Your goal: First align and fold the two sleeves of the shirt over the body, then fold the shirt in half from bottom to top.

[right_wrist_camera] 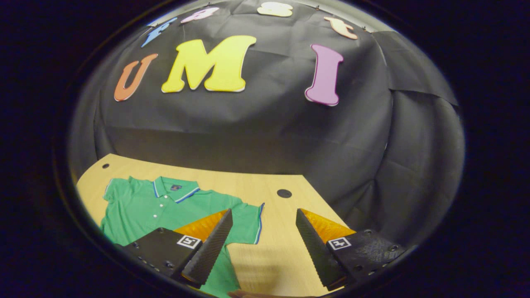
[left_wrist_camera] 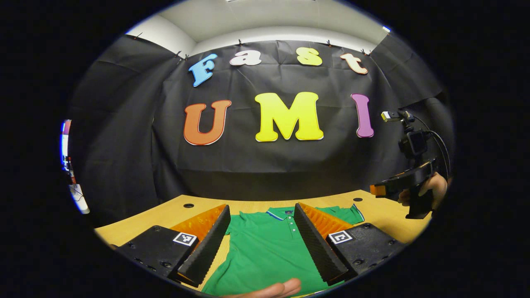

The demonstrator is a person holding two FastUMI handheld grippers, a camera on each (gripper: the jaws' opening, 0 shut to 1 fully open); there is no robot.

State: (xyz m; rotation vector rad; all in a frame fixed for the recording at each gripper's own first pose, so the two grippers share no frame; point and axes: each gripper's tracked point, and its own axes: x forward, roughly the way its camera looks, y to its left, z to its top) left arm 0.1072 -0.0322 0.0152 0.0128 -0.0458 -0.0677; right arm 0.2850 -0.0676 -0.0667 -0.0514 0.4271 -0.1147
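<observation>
I am holding my left tool [left_wrist_camera: 261, 238] wide open above the green shirt [left_wrist_camera: 265, 248], which is lying flat on the wooden surface [left_wrist_camera: 385, 213]. My right tool [right_wrist_camera: 264, 242] is hovering wide open beside the shirt's sleeve [right_wrist_camera: 248, 223].

We see a plain green shirt [right_wrist_camera: 140, 209] whose collar [right_wrist_camera: 174, 188] and sleeve hem [right_wrist_camera: 259, 223] carry thin blue and white stripes, with small white buttons [right_wrist_camera: 159, 207]. Our bench [right_wrist_camera: 265, 186] is pale yellow wood grain with black round holes [right_wrist_camera: 284, 193].
</observation>
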